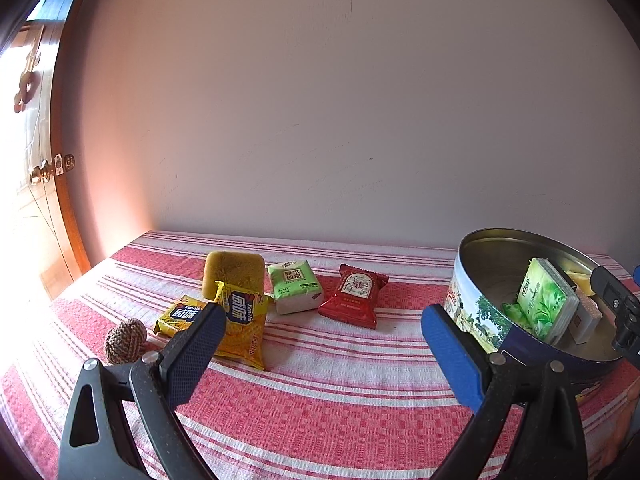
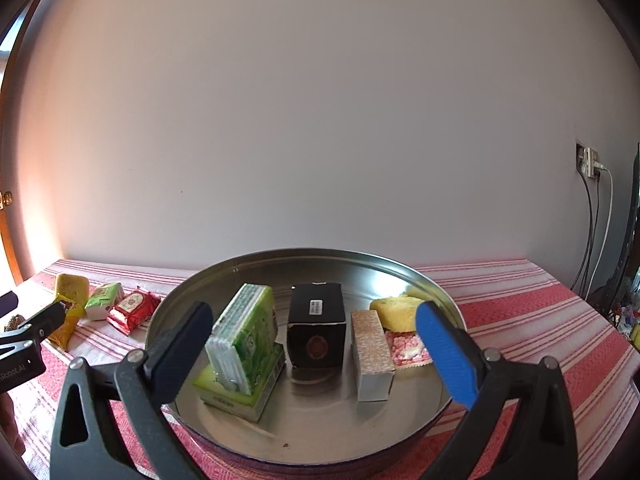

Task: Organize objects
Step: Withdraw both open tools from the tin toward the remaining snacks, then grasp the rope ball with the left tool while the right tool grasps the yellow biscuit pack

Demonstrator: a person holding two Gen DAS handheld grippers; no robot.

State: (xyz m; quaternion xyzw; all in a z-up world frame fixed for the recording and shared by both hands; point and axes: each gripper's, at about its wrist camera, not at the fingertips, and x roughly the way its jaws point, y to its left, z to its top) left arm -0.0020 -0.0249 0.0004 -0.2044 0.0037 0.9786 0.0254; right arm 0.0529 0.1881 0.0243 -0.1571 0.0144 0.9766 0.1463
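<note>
A round metal tin (image 2: 280, 264) stands on the striped cloth; it also shows in the left wrist view (image 1: 472, 276). Inside lie two green tissue packs (image 2: 244, 336), a black box (image 2: 318, 324), a patterned white box (image 2: 372, 354), a yellow sponge (image 2: 396, 312) and a pink sachet (image 2: 404, 348). My right gripper (image 2: 314, 354) is open and empty above the tin. My left gripper (image 1: 322, 354) is open and empty over the cloth. Ahead of it lie two yellow snack packets (image 1: 244, 320), a yellow sponge (image 1: 234, 270), a green tissue pack (image 1: 295, 286), a red packet (image 1: 355, 295) and a rope ball (image 1: 125, 340).
The table with the red and white striped cloth (image 1: 320, 400) stands against a plain wall. A wooden door (image 1: 44, 184) is at the left. Cables hang from a wall socket (image 2: 588, 162) at the right. The left gripper's body (image 2: 24, 340) shows beside the tin.
</note>
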